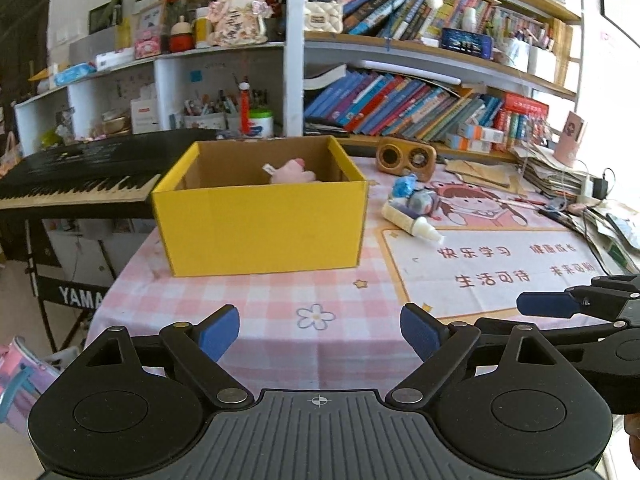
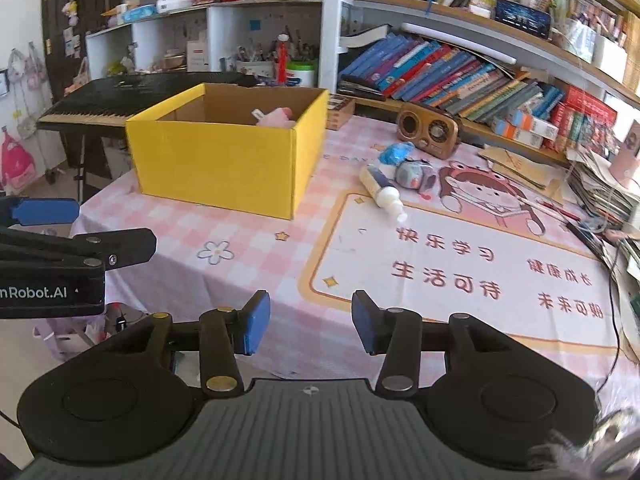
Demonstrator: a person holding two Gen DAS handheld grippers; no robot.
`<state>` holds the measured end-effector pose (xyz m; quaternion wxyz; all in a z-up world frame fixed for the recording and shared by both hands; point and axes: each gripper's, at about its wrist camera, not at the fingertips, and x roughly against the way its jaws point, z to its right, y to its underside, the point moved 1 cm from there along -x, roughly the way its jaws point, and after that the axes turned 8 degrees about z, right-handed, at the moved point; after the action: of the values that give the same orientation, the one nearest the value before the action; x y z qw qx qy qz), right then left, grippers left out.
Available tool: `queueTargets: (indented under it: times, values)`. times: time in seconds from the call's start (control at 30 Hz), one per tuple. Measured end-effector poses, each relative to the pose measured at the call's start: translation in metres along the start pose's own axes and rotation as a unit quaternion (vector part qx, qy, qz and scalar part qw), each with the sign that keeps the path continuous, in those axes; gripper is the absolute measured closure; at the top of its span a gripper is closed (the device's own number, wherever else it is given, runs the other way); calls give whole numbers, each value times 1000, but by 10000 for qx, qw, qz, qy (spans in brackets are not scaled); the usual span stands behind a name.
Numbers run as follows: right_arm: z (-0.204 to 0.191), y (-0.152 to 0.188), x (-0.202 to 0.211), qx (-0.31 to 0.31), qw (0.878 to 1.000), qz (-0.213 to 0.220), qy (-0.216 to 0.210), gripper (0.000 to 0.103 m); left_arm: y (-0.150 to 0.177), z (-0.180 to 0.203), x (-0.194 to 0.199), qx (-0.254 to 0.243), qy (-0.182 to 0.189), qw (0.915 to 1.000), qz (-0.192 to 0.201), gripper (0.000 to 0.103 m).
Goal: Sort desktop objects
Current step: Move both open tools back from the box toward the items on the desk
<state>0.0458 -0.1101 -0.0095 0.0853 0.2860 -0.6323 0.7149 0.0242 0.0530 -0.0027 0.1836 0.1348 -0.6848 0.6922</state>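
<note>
Here, both blue-padded black grippers, left (image 1: 320, 334) and right (image 2: 311, 322), are held open and empty above the pink checked tablecloth (image 1: 280, 296). A pink plush toy (image 1: 292, 172) is seen inside the yellow cardboard box (image 1: 260, 228); a white bottle (image 2: 382, 192) is laid beside it.

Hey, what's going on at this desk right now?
A person is sorting desk clutter into a yellow box with two grippers. A pink plush toy is already inside. The left hand-held gripper and right hand-held gripper are both open and empty, near the table edge. A white bottle still lies on the mat.
</note>
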Motion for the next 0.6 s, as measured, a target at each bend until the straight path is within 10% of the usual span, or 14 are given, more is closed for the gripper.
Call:
queueTargets:
  times: [0.6]
  values:
    - [48, 12, -2, -350, 9967, -233, 695, 51, -6, 49, -39, -329, 701, 9966, -272, 13]
